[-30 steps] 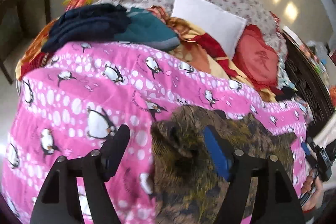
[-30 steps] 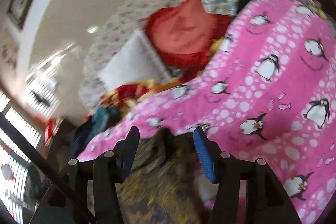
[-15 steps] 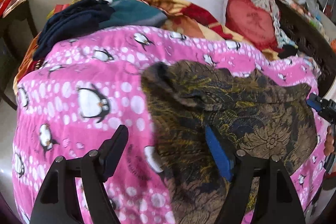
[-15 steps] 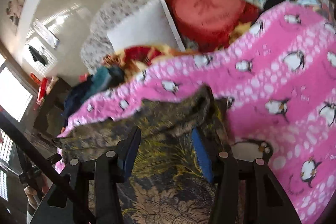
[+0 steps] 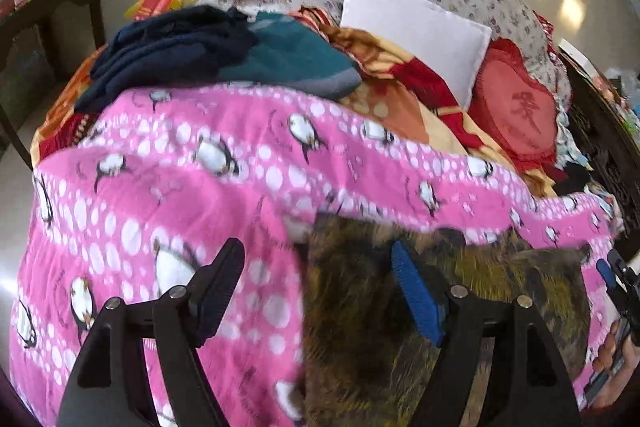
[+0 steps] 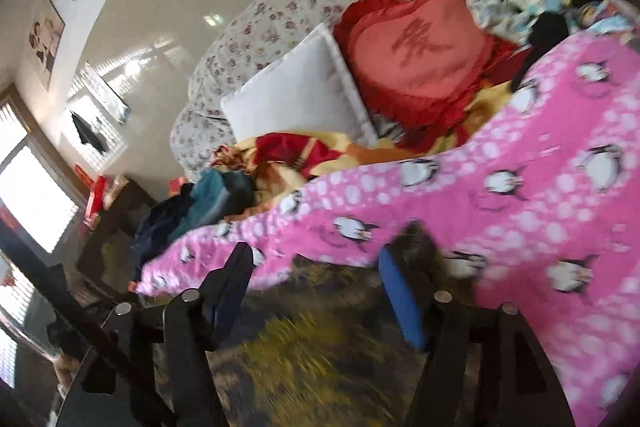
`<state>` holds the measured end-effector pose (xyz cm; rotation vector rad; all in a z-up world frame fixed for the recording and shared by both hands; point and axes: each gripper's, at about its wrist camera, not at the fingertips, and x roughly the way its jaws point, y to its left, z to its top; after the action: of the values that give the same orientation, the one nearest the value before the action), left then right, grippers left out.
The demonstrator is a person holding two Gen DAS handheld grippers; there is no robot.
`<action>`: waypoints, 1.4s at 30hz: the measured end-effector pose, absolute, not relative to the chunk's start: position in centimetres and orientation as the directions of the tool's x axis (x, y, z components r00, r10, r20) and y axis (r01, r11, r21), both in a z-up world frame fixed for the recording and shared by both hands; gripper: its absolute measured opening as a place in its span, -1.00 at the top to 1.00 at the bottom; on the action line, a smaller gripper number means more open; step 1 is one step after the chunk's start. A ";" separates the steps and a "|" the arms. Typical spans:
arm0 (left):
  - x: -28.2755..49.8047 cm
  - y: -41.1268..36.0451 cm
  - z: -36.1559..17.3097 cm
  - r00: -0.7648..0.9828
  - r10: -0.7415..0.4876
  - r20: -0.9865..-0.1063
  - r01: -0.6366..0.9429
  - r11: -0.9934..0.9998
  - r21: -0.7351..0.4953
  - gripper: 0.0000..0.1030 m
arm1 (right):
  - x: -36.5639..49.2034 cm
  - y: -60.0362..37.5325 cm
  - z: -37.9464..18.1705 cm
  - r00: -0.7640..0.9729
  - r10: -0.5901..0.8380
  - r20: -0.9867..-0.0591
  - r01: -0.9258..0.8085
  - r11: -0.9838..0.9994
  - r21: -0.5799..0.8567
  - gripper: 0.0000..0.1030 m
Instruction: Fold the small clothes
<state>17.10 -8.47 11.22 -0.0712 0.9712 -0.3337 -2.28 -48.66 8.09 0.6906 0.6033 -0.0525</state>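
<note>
Brown-and-gold floral-print soft cloth garment lies spread flat on the pink penguin-print fleece blanket covering the bed, at the near edge, w/ its long axis running across the left wrist view from the left claw toward the right claw at the far right edge. Left claw hangs over the garment's left border: its blue-padded finger is over the print, its other finger over bare pink blanket, so the garment edge falls btwn them; jaws apart, nothing pinched, released. In the right wrist view the right claw sits over the opposite end of the same garment, jaws opening, cloth under and btwn the fingers but the pads not pressing it as far as the blur lets me tell. Judgement: each hand is nearest its own end, so next fold prob. turns on grabbing both ends and carrying them along the short way; left needs to drop a bit and shift onto the edge first. Count: 1 garment on the blanket, 2 claws, 1 blanket. Behind: 1 white square pillow, 1 red heart-shaped frilled cushion, 1 heap of dark navy and teal folded clothes, approx 2 pieces
</note>
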 end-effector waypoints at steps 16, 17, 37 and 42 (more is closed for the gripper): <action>15.9 -12.1 9.2 0.497 -0.303 -0.813 0.373 0.921 -0.115 0.05 | 0.7 -49.3 3.6 0.687 0.069 -0.724 0.295 0.884 0.364 0.78; 16.2 -12.3 9.4 0.500 -0.311 -0.808 0.370 0.920 -0.125 0.08 | 0.2 -49.7 4.4 0.714 0.045 -0.699 0.299 0.883 0.362 0.80; 6.6 -10.7 9.9 0.590 -0.212 -0.779 0.386 0.922 0.040 -0.32 | -4.4 -42.9 7.9 0.709 0.004 -0.705 0.252 0.933 0.258 -0.26; 3.6 -10.8 9.4 0.598 -0.215 -0.772 0.403 0.913 0.058 -0.32 | -6.3 -40.0 7.7 0.696 0.059 -0.716 0.192 0.945 0.264 -0.26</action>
<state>3.64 -10.84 9.42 0.2371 0.8584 -0.3622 -6.34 -40.01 7.72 0.3328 0.8020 -0.0759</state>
